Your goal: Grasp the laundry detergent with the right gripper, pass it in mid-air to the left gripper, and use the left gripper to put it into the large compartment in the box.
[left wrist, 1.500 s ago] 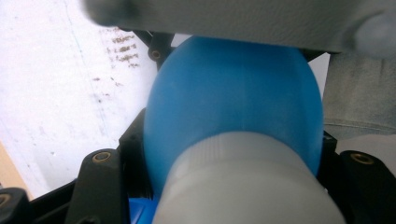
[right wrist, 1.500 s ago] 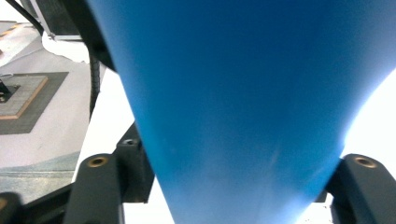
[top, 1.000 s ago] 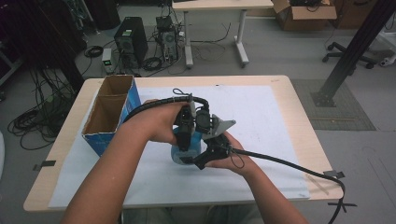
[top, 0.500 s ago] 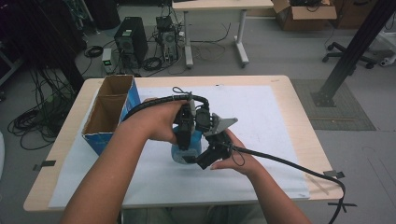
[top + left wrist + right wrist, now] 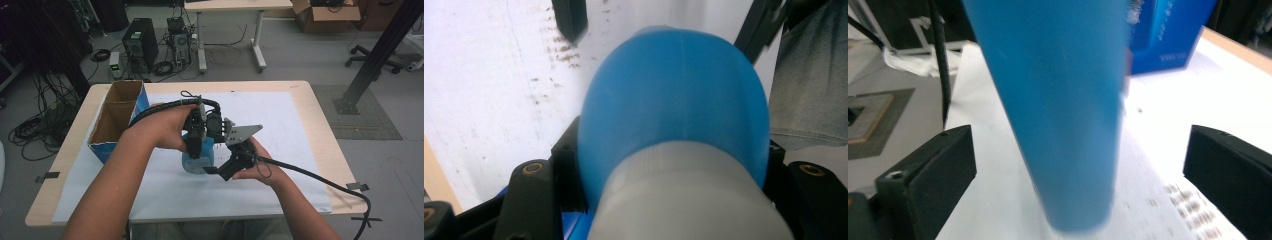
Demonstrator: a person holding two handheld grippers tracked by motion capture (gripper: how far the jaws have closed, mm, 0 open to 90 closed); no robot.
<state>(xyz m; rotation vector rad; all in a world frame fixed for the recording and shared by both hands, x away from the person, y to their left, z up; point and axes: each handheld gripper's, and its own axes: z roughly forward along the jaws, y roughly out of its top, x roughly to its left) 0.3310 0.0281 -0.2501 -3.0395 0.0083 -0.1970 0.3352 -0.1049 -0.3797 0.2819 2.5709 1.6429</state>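
A blue bottle [image 5: 198,162] with a pale cap stands on the white sheet at the table's middle. My left gripper [image 5: 199,149] comes down on it from above and is shut on the bottle [image 5: 674,95] just past the cap, jaws pressed to both sides. My right gripper [image 5: 218,170] lies low at the bottle's right. Its jaws have just been opening. In the right gripper view the blue body [image 5: 1058,100] stands between the two fingers [image 5: 928,180], with a gap on each side.
An open blue cardboard box [image 5: 117,120] stands at the table's left, also seen behind the bottle as a blue box [image 5: 1168,30]. A white sheet [image 5: 285,125] covers most of the wooden table [image 5: 320,100]. A thick cable [image 5: 320,177] trails off to the right.
The right gripper's jaws have spread away from the bottle and it has shifted slightly lower. The left gripper and bottle have stayed put.
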